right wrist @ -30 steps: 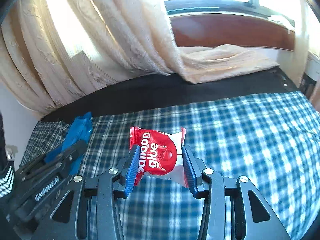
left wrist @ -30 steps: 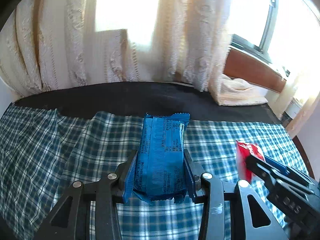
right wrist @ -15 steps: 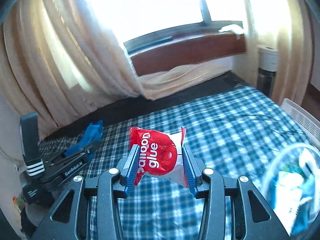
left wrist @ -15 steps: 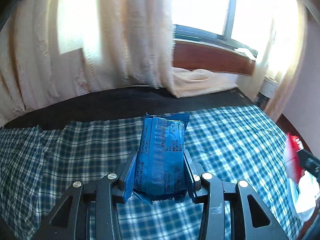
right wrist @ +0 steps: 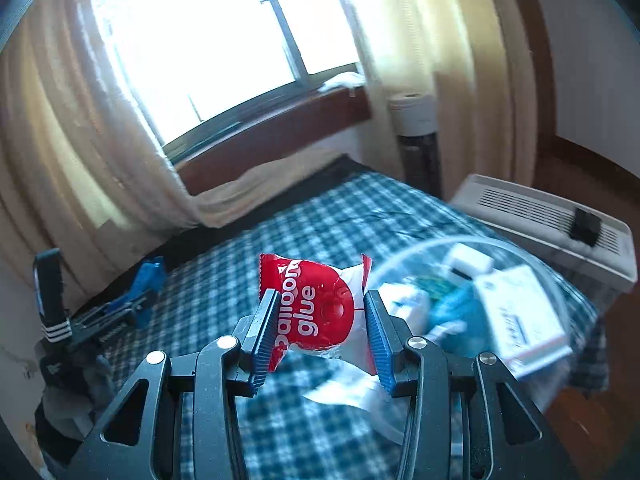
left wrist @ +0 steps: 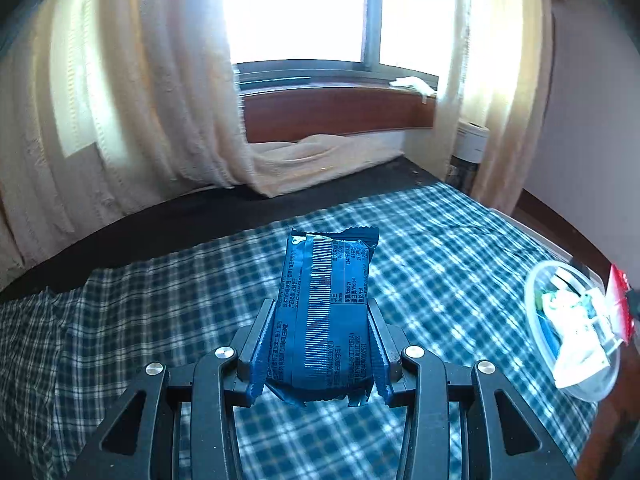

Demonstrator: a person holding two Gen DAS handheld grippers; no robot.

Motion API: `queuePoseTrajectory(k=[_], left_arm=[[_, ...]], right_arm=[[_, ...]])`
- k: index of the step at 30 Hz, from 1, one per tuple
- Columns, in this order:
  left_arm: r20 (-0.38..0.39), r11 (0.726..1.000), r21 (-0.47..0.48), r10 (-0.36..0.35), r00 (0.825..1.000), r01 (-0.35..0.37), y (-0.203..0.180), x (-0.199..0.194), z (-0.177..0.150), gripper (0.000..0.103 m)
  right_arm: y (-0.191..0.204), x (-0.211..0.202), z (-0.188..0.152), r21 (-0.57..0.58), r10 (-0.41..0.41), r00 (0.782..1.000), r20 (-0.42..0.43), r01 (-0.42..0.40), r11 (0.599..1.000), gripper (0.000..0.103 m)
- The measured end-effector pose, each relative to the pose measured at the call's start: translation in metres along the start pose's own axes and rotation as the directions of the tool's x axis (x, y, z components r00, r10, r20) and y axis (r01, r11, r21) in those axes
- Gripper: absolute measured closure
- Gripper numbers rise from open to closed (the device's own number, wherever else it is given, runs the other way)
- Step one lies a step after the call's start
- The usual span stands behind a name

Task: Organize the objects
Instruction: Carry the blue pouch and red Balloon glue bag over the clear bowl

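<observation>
My left gripper [left wrist: 318, 306] is shut on a blue snack packet [left wrist: 326, 312] and holds it above the blue checked cloth [left wrist: 440, 264]. My right gripper [right wrist: 318, 298] is shut on a red and white "balloon glue" packet [right wrist: 316, 308], held at the left rim of a clear plastic bowl [right wrist: 560, 292]. The bowl holds several small packets and boxes. It also shows in the left wrist view [left wrist: 534, 320] at the far right, with the red packet [left wrist: 620, 300] at its right edge. The left gripper with the blue packet [right wrist: 146, 280] shows at the left in the right wrist view.
Cream curtains [left wrist: 160, 120] and a window sill [left wrist: 336, 112] stand behind the table. A white appliance with vents [right wrist: 552, 220] and a tall dark cylinder [right wrist: 418, 152] stand beyond the table's right edge. The cloth's far edge meets a black tabletop [left wrist: 180, 224].
Both grippers have swung to the right with their packets. The clear bowl has come into both views, and the red packet is now at its rim.
</observation>
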State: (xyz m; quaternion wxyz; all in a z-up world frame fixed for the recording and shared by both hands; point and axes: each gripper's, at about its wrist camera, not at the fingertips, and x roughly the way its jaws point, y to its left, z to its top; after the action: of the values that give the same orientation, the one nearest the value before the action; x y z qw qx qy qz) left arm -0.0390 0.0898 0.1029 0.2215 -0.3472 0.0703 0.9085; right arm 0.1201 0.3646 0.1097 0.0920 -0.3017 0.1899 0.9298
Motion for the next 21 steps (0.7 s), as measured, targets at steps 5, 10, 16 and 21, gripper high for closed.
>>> queuePoseTrajectory(k=[5,10,16,21], left_arm=[[0.001,0.999,0.032,-0.036,0.999,0.036,-0.023,-0.004,0.005,0.058],[0.011,0.996,0.063,-0.063,0.998,0.062,-0.045,-0.01,0.011,0.058],[0.0,0.993,0.079,-0.092,0.996,0.092,-0.065,-0.009,0.016,0.058],[-0.02,0.988,0.093,-0.12,0.993,0.121,-0.085,-0.003,0.019,0.058]], right_arm=[[-0.03,-0.002,-0.019,0.038,-0.043,0.999,-0.032,0.045,0.998,0.059],[-0.046,0.007,-0.03,0.054,-0.062,0.997,-0.052,0.065,0.996,0.059],[-0.047,0.019,-0.042,0.009,-0.099,0.993,-0.062,0.1,0.995,0.059],[-0.054,0.03,-0.05,0.005,-0.086,0.993,-0.087,0.087,0.996,0.058]])
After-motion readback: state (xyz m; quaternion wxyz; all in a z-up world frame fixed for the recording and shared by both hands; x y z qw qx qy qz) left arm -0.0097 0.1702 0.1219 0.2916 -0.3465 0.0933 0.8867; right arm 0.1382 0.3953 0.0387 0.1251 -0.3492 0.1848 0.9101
